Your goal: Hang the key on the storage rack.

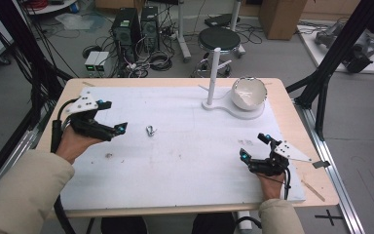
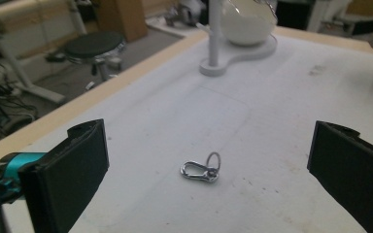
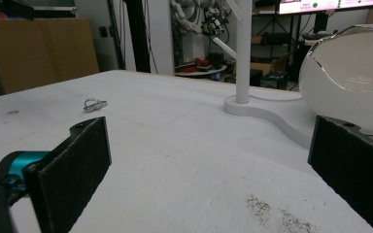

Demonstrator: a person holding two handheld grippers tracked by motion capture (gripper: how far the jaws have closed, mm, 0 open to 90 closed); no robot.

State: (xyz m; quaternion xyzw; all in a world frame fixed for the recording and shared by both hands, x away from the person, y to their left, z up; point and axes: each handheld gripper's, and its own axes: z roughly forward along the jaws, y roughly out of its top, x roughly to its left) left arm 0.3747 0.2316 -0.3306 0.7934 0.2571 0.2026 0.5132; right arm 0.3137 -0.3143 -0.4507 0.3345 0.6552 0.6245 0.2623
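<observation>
A small silver carabiner clip with a ring (image 1: pixel 150 130) lies flat on the white board (image 1: pixel 185 161), left of centre. In the left gripper view the clip (image 2: pixel 201 170) rests just ahead of the two black jaws, between them. My left gripper (image 1: pixel 115 117) is open, a short way left of the clip, with nothing held. My right gripper (image 1: pixel 254 146) is open near the board's front right, holding nothing. From the right gripper view the clip (image 3: pixel 95 104) shows far off at the left.
A white stand with an upright post (image 1: pixel 213 73) and a white bowl (image 1: pixel 249 92) on its base sits at the back right of the board. The wooden table rim (image 1: pixel 292 107) frames the board. A stool, computers and cables stand on the floor beyond.
</observation>
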